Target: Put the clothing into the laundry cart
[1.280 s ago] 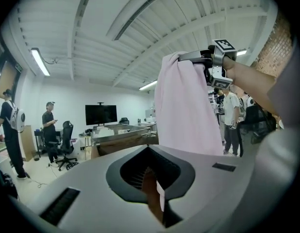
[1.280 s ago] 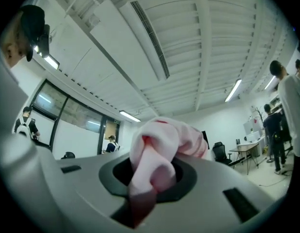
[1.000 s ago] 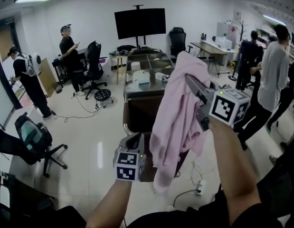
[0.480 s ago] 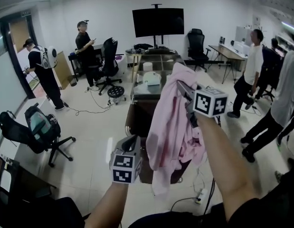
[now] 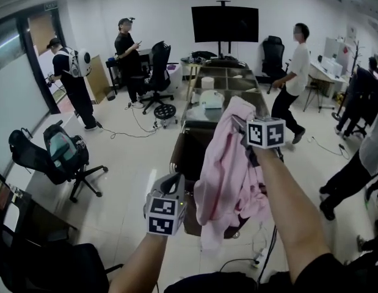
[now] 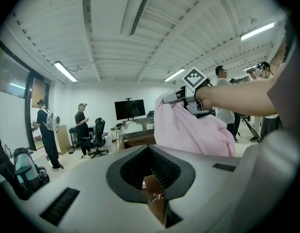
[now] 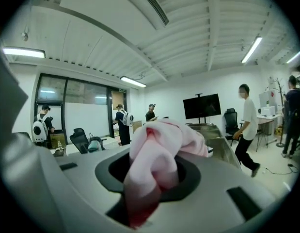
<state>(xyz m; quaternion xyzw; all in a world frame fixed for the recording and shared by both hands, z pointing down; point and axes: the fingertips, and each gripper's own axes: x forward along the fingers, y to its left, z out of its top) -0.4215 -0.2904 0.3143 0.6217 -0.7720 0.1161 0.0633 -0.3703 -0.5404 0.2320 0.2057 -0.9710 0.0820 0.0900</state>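
Right tongs [image 5: 239, 122] clamped on the pink garment [image 5: 228, 170], raised so it hangs clear of the floor, probably to clear the laundry cart [image 5: 184, 154] rim just ahead; left tongs [image 5: 172, 182] together, empty, low alongside.

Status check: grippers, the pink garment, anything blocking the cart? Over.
Right gripper shut on pink garment, held high, hanging free. Left gripper shut, empty, lower. Brown cart just ahead; nothing seen blocking it.

A television [image 5: 225, 24], office chair [image 5: 54, 157] and white-shirted person [image 5: 294, 72] show.
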